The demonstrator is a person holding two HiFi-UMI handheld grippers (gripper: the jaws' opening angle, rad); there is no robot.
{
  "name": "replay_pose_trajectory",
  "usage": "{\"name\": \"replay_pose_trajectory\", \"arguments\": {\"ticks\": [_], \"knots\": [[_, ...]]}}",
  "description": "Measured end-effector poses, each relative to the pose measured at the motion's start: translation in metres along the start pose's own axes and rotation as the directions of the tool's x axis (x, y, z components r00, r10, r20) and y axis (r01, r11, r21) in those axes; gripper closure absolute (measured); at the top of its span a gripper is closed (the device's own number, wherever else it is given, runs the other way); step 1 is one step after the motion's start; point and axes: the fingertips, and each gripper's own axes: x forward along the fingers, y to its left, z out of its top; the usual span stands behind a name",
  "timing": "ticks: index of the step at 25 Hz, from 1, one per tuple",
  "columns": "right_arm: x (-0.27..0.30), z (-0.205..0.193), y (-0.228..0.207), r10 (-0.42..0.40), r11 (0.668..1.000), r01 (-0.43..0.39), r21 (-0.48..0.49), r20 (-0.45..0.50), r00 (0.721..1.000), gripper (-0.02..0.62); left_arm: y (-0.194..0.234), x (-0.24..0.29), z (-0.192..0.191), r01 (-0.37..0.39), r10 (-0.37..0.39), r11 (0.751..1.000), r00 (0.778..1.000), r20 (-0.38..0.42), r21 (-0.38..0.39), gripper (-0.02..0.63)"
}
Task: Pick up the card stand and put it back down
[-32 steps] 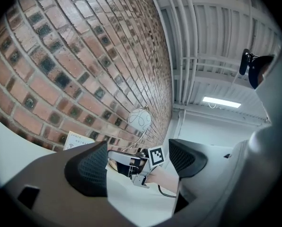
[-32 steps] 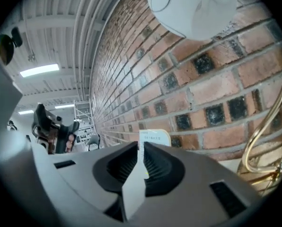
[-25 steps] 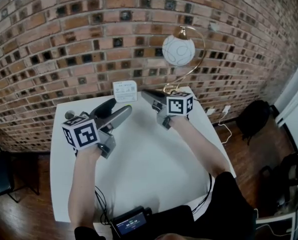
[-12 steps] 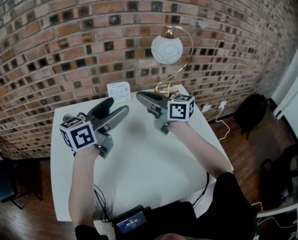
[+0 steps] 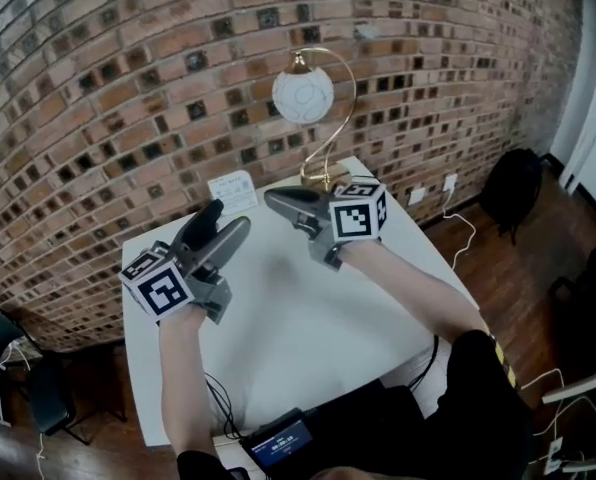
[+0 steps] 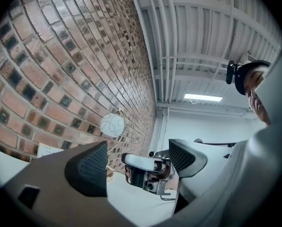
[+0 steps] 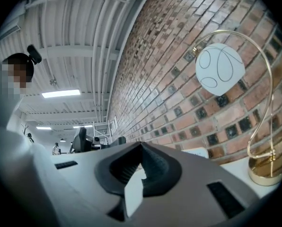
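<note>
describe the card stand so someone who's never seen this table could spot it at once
Start at the white table pushed against the brick wall. At its far edge stand a gold lamp with a white globe and, to its left, the card stand. The card stand is the small upright white rectangle with faint print, much lower than the lamp.
</note>
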Motion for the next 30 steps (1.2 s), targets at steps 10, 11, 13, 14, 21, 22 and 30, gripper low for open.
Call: {"name": "replay_pose_trajectory", "arguments": {"ticks": [10, 11, 13, 14, 21, 22, 30], "knots": [[-0.025, 0.025, 0.048, 0.052, 0.998, -0.050, -0.036, 0.055, 0.997, 0.584, -0.029, -0.003, -0.004, 0.008, -0.008, 1.000, 1.000, -0.006, 0.009, 0.209], [-0.027, 0.026, 0.053, 0.060, 0.998, -0.057, -0.039, 0.060, 0.996, 0.584, -0.033, -0.005, -0.005, 0.010, -0.010, 1.000, 1.000, -0.007, 0.014, 0.209], [-0.031, 0.027, 0.066, 0.073, 0.996, -0.070, -0.048, 0.066, 0.995, 0.584, -0.042, -0.007, -0.007, 0.017, -0.017, 1.000, 1.000, -0.011, 0.023, 0.209], [-0.033, 0.027, 0.072, 0.080, 0.996, -0.076, -0.053, 0.069, 0.994, 0.584, -0.047, -0.008, -0.009, 0.021, -0.020, 0.999, 1.000, -0.013, 0.025, 0.209], [-0.048, 0.030, 0.108, 0.122, 0.991, -0.116, -0.072, 0.086, 0.989, 0.584, -0.071, -0.013, -0.022, 0.034, -0.034, 0.999, 0.999, -0.011, 0.011, 0.209], [-0.051, 0.030, 0.112, 0.127, 0.990, -0.121, -0.076, 0.088, 0.988, 0.584, -0.074, -0.013, -0.024, 0.036, -0.036, 0.999, 0.999, -0.012, 0.010, 0.209], [-0.070, 0.026, 0.145, 0.159, 0.984, -0.150, -0.096, 0.094, 0.983, 0.584, -0.106, -0.015, -0.035, 0.064, -0.063, 0.997, 0.998, -0.011, 0.036, 0.209]]}}
